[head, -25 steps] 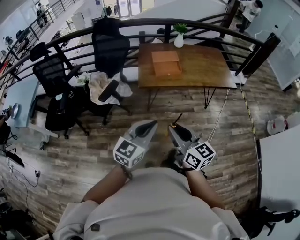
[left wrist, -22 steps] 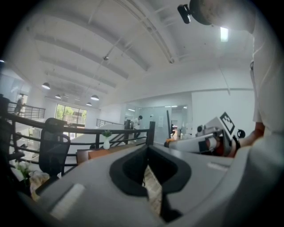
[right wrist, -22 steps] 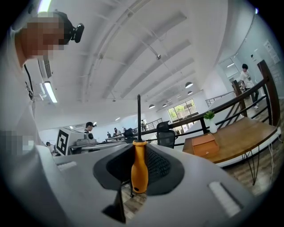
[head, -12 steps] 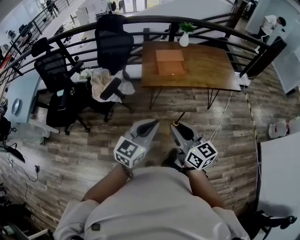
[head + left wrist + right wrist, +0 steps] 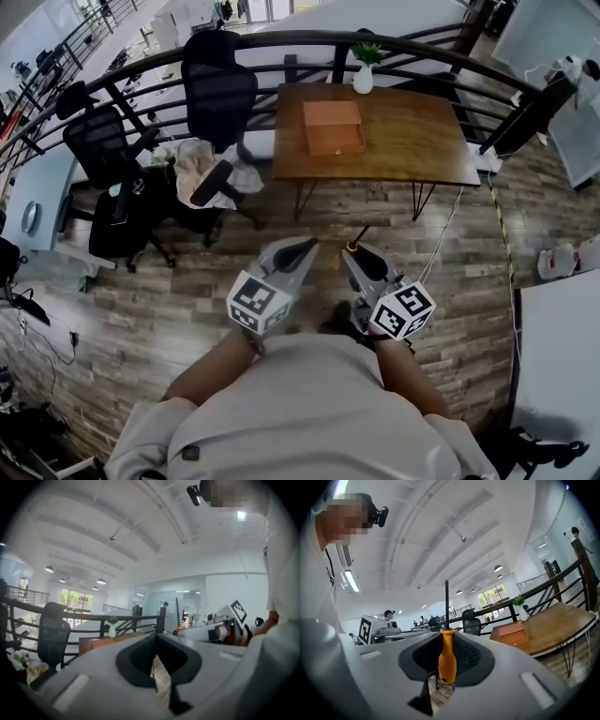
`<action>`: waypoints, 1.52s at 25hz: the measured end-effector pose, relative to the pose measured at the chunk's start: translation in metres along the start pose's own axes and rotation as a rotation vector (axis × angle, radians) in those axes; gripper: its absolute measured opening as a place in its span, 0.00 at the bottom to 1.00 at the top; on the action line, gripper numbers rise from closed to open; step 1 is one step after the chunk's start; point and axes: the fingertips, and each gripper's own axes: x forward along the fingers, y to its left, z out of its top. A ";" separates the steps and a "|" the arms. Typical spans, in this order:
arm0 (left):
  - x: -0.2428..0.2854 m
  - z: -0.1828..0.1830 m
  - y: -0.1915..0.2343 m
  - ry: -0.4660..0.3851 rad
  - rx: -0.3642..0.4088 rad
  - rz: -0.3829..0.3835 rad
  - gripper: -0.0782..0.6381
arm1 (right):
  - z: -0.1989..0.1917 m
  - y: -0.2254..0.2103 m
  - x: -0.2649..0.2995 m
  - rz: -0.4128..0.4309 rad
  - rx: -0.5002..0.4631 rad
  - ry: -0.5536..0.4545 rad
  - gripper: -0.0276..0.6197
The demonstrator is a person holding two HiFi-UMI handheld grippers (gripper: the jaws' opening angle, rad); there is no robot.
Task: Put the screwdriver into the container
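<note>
1. Screwdriver (image 5: 446, 660) sat in the right gripper (image 5: 446, 639). The two jaws squeezed its orange handle, and its thin dark rod stuck out past the tips.
2. In the head view, the screwdriver (image 5: 353, 241) poked out of the right gripper (image 5: 361, 261) and pointed toward the table (image 5: 412, 141).
3. The left gripper (image 5: 157, 637) had its jaws pressed together at the tips, with nothing between them.
4. The left gripper (image 5: 295, 251) and the right gripper were side by side, close to the person's body and above the wood floor (image 5: 450, 234).
5. The container (image 5: 333, 127) was an orange-brown box on the brown table, well apart from the screwdriver. The right gripper view showed the box (image 5: 509, 633) off to the right of the jaws.
6. A white vase (image 5: 363, 75) with a green plant stood at the far edge of the table, near the container.
7. Black chairs (image 5: 220, 94) stood to the left of the table. One of them had a pale cloth (image 5: 202, 169) beside it.
8. A dark railing (image 5: 281, 44) curved behind the table and the chairs.
</note>
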 end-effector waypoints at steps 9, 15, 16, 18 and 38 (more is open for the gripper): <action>0.115 0.016 0.003 -0.005 0.015 0.014 0.11 | 0.045 -0.104 -0.010 0.030 -0.004 -0.002 0.17; 0.173 0.035 -0.001 -0.019 0.053 0.040 0.11 | 0.079 -0.157 -0.024 0.057 -0.033 0.004 0.17; 0.180 0.037 0.000 -0.016 0.053 0.044 0.11 | 0.083 -0.166 -0.025 0.054 -0.026 0.002 0.17; 0.191 0.040 0.004 -0.013 0.051 0.051 0.11 | 0.089 -0.181 -0.026 0.053 -0.018 -0.010 0.17; 0.262 0.033 0.062 0.005 0.000 0.047 0.11 | 0.101 -0.253 0.023 0.061 0.055 0.008 0.17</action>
